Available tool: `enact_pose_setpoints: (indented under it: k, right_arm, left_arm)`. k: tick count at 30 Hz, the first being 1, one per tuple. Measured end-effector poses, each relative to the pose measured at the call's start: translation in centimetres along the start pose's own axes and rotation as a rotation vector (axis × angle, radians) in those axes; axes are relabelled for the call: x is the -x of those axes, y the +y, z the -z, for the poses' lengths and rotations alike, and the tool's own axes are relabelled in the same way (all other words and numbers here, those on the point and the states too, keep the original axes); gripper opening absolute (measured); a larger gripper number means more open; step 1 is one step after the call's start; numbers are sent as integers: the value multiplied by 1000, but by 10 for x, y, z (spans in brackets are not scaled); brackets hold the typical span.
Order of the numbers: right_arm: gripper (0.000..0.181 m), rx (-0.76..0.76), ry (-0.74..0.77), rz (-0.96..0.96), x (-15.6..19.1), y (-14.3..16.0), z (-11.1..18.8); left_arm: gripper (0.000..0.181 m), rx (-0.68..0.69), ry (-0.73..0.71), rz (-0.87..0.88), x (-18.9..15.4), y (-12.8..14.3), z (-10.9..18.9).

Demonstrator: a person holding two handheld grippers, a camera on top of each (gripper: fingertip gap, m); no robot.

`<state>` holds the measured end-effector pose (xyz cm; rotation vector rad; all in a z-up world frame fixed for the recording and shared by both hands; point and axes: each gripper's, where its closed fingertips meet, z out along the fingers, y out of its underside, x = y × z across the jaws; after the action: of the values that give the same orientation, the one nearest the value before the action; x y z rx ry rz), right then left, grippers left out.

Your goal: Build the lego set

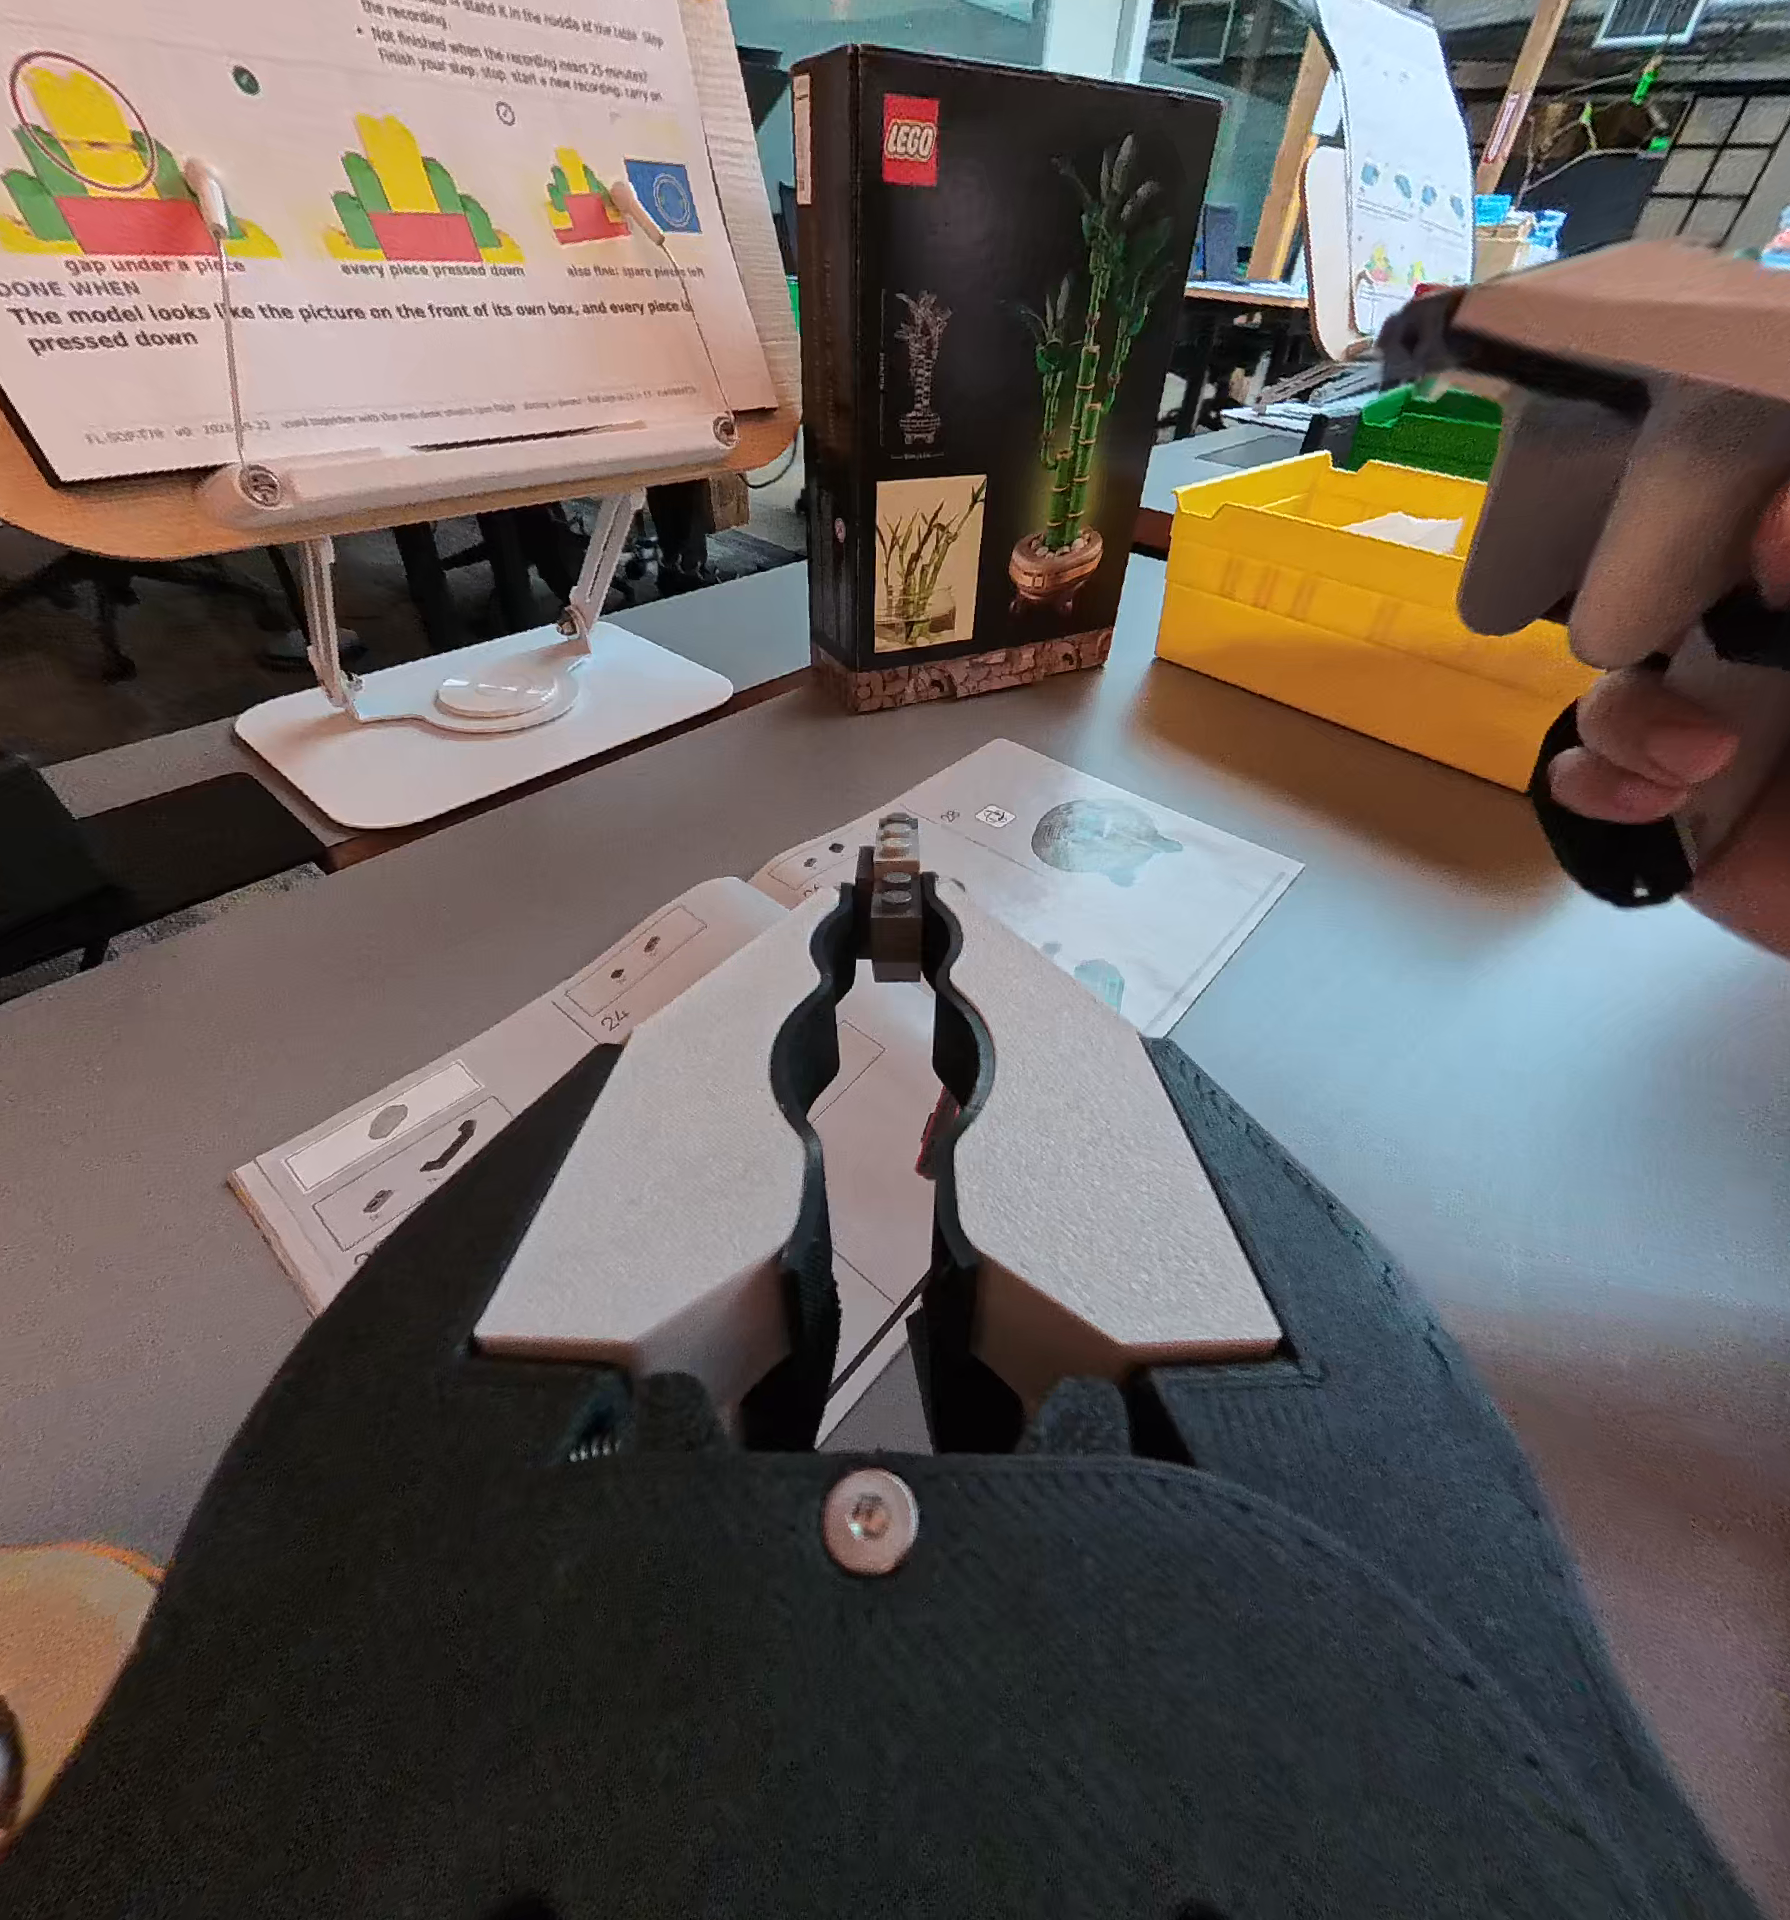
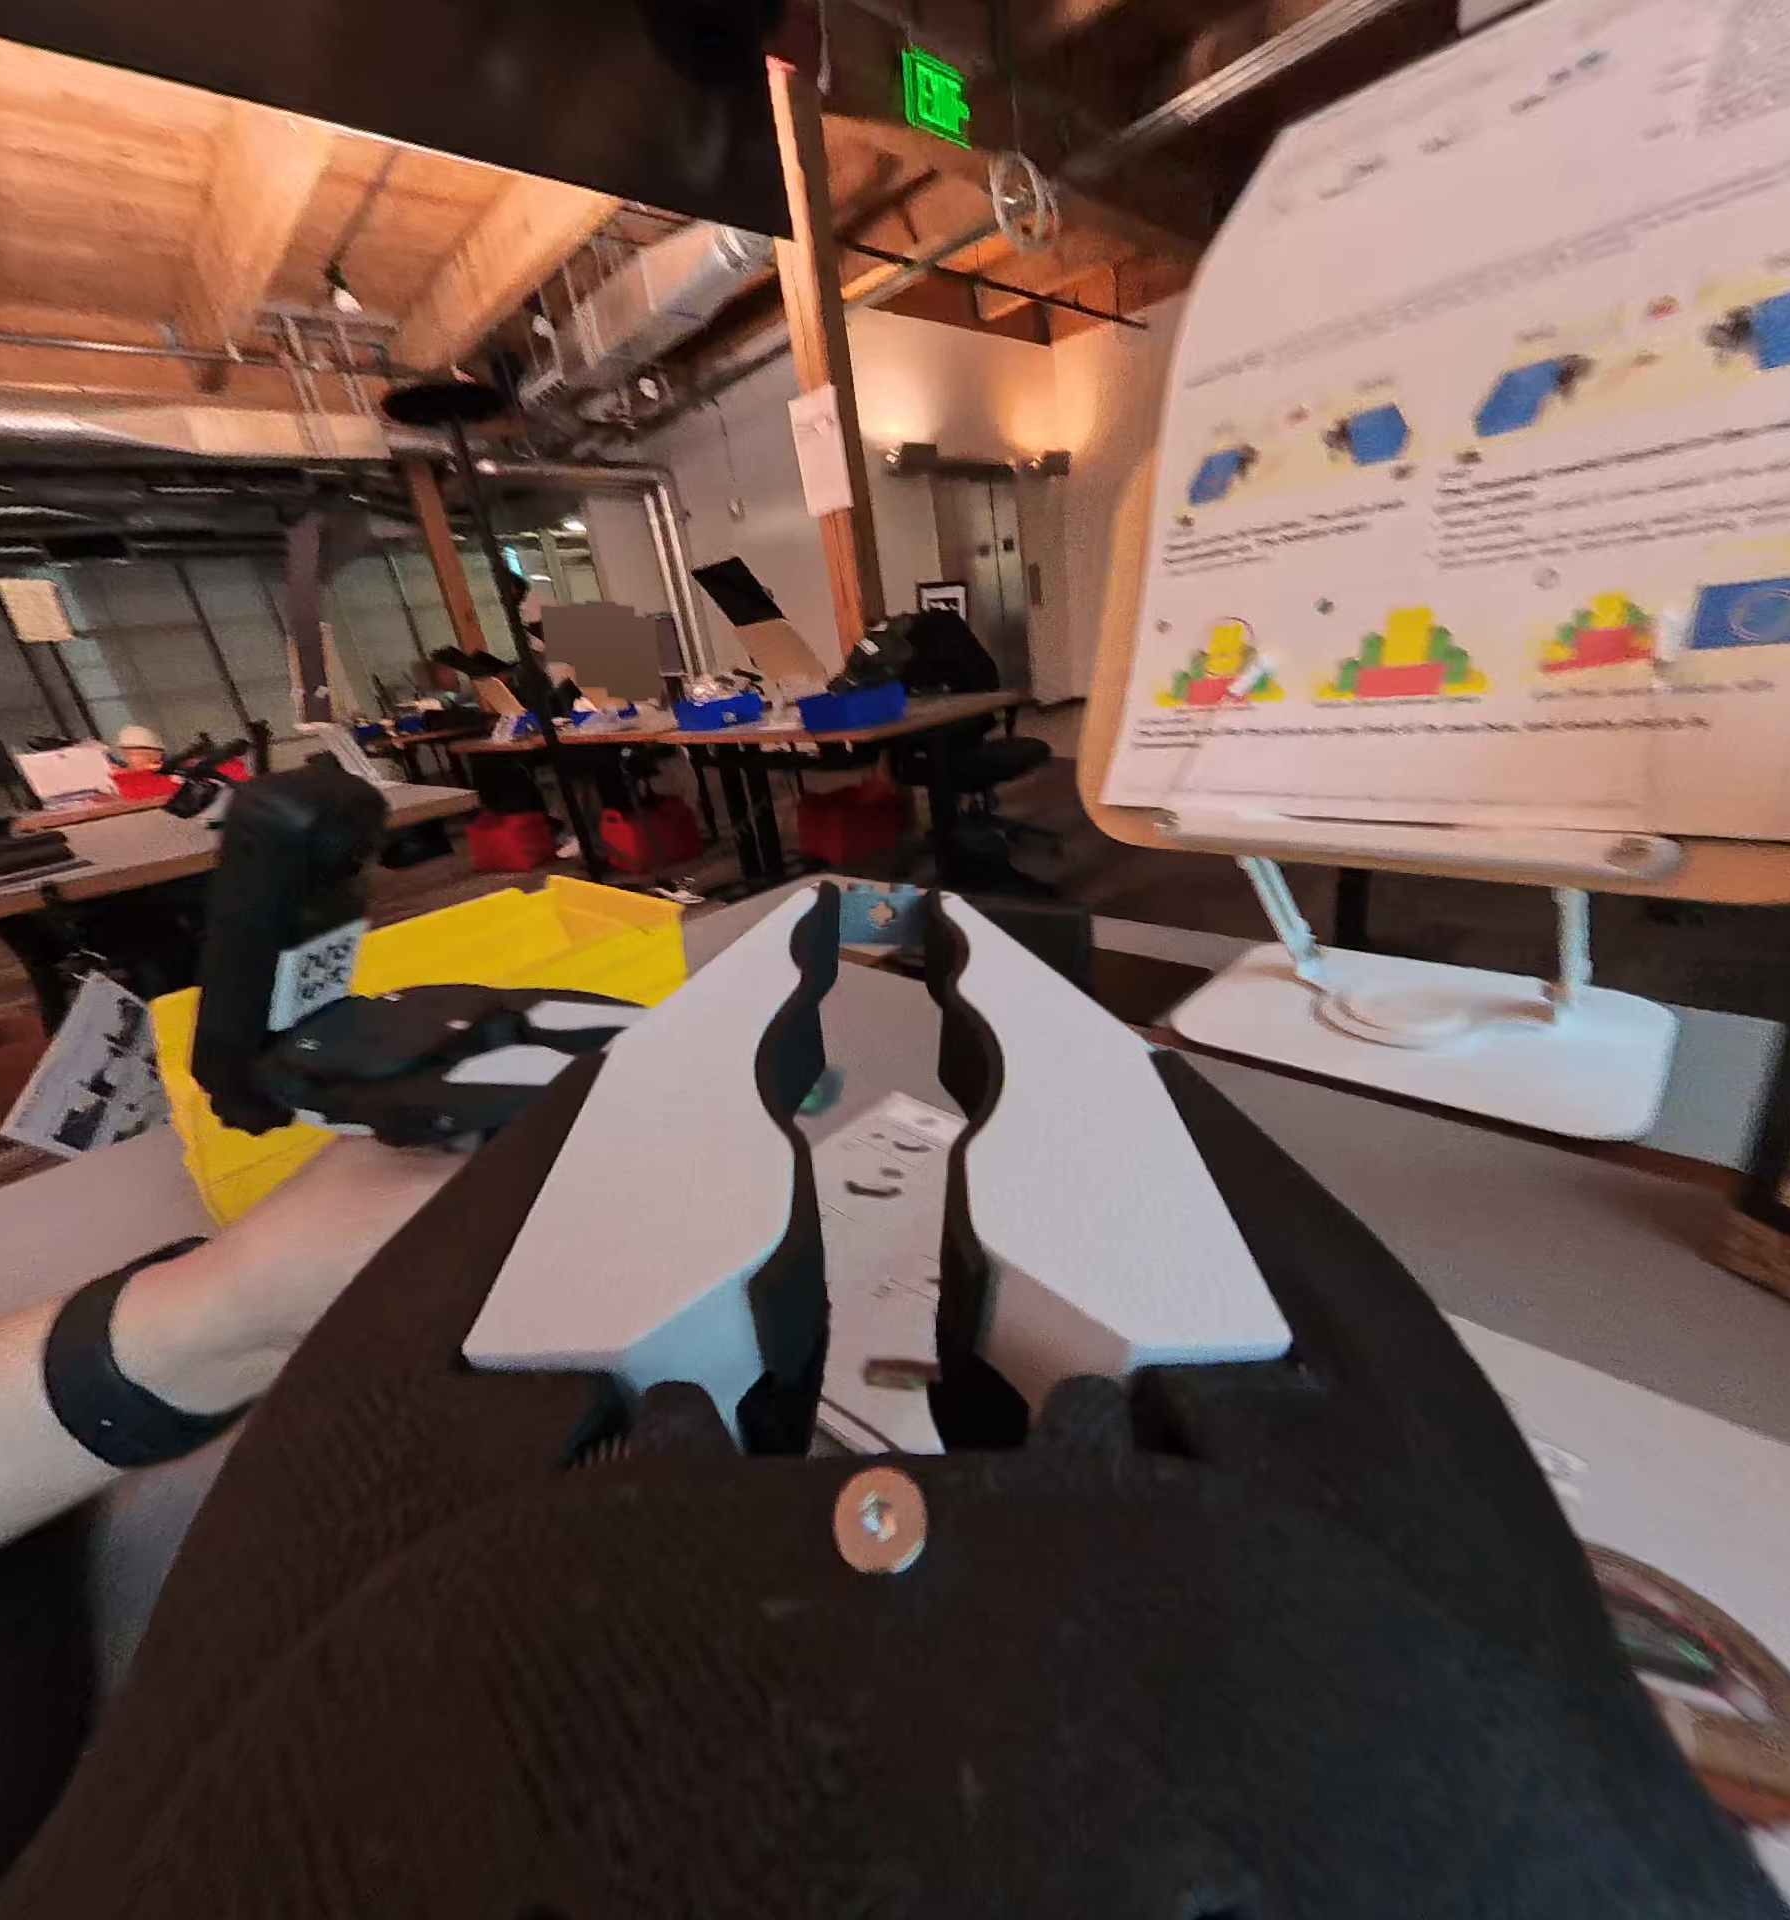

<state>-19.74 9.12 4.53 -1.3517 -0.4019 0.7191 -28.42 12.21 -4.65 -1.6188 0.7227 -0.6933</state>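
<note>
My left gripper [image 1: 895,920] is shut on a dark brown studded Lego brick [image 1: 895,894] and holds it above the open instruction booklet [image 1: 1109,883] on the grey table. My right gripper [image 2: 878,920] is shut on a small light blue Lego brick [image 2: 878,918] held up in the air. In the left wrist view the right gripper [image 1: 1639,416] shows blurred at the upper right, held by a hand. In the right wrist view the left gripper [image 2: 434,1049] shows at the left, in front of the yellow bin.
A Lego set box [image 1: 995,374] stands upright at the back. A yellow bin [image 1: 1327,603] sits at the right of it, with a green bin [image 1: 1431,426] behind. A white stand [image 1: 475,717] carries a sheet with pictures at the back left. A round brown part [image 2: 1722,1704] lies near.
</note>
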Motion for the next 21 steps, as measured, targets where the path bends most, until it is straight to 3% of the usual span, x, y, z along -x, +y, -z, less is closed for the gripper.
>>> enact_pose_setpoints:
  k: [7, 15, 21]
  right_arm:
    - [14, -5, -64, -59, 46, 26, -41]
    - [14, 31, -46, 9, 58, 56, -70]
    - [14, -22, -60, -75, 57, 51, -75]
  left_arm:
    - [9, -61, -31, -13, -8, -10, 1]
    - [9, -124, -67, -33, -7, -25, 11]
    - [9, -160, -82, -44, -5, -33, 17]
